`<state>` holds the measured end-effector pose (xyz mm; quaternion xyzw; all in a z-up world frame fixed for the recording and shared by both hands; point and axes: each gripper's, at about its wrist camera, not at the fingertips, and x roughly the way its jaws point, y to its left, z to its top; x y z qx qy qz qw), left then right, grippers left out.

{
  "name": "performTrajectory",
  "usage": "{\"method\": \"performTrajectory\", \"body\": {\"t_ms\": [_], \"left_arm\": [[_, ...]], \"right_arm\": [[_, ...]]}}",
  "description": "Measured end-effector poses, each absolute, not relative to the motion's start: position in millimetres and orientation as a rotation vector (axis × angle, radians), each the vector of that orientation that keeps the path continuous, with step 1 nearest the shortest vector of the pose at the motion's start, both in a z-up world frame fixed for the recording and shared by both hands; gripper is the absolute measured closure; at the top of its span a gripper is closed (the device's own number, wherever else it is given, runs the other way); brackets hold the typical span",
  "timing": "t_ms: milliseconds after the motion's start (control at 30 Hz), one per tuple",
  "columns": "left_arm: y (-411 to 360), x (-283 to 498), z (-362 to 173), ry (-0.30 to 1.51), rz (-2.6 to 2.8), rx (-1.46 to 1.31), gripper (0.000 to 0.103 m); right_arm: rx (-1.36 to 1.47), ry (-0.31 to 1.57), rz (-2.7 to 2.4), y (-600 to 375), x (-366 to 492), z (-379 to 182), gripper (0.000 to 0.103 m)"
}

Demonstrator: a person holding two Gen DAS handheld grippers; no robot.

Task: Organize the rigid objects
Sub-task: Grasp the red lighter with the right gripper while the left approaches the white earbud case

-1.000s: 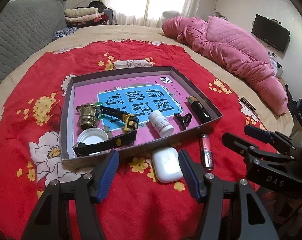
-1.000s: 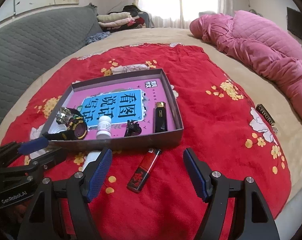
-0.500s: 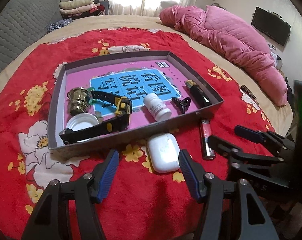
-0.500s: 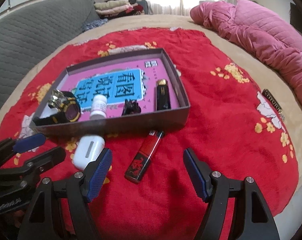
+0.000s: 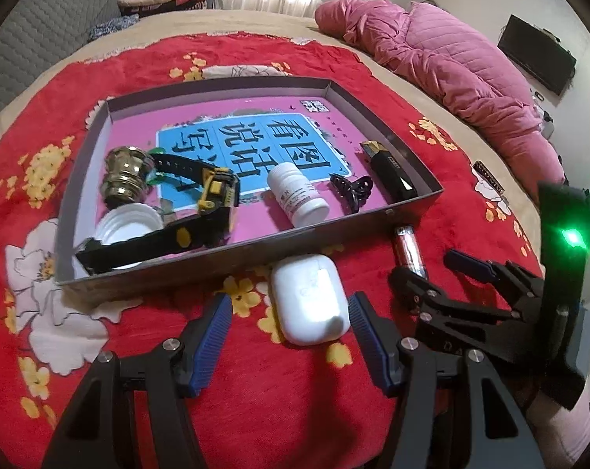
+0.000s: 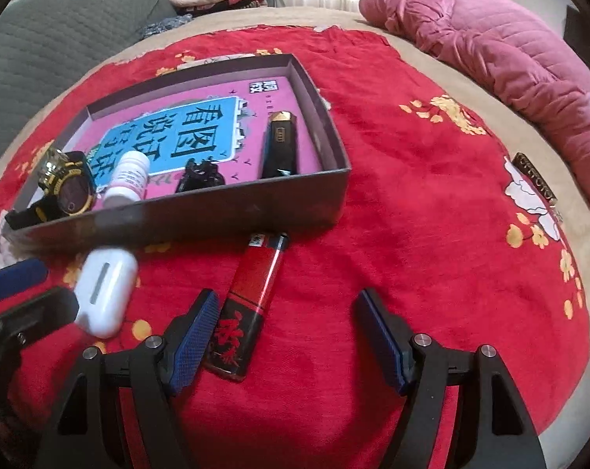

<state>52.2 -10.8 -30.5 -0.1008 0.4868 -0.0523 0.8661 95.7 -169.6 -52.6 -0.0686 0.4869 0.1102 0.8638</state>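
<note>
Left gripper (image 5: 291,330) spread wide, blue-padded fingers (image 5: 212,334) low over the red floral blanket (image 5: 279,410), gripping nothing. Between those fingers, nearer the right one: white rounded plastic earbud case (image 5: 310,299), flat on the blanket, near end level with the pads, contact with the right pad impossible to tell. Just ahead of the case: near wall of the shallow grey cardboard tray (image 5: 224,262) with pink and blue printed floor. Inside, ahead and left: brass-coloured metal bulb socket (image 5: 124,176), white round plastic lid (image 5: 128,228), black and yellow wristwatch (image 5: 185,219) lying across it. Ahead and centre: white plastic pill bottle (image 5: 296,197) on its side. Ahead and right: small black hair claw (image 5: 351,191) and black lighter with gold cap (image 5: 390,170).

Right gripper (image 6: 287,336) likewise spread wide and empty-handed. Against its left finger (image 6: 193,342): red and black plastic lighter (image 6: 251,301), flat on the blanket, far end close to the tray's near wall (image 6: 201,215). Well off to the right, on the blanket's edge: thin dark bar with gold lettering (image 6: 537,181).
</note>
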Motion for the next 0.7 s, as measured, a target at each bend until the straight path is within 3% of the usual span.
{"method": "performTrajectory", "body": {"t_ms": [167, 700], "left_arm": [[-15.9, 61.2, -41.2, 1.053, -0.108, -0.247, 0.042], [-31.8, 76.4, -61.4, 1.097, -0.046, -0.173, 0.042]], "right_arm": [[-0.159, 1.011, 0.225, -174.1, 94.4, -51.7, 0.037], [-0.118, 0.997, 0.247, -174.0, 106.6, -63.0, 0.037]]}}
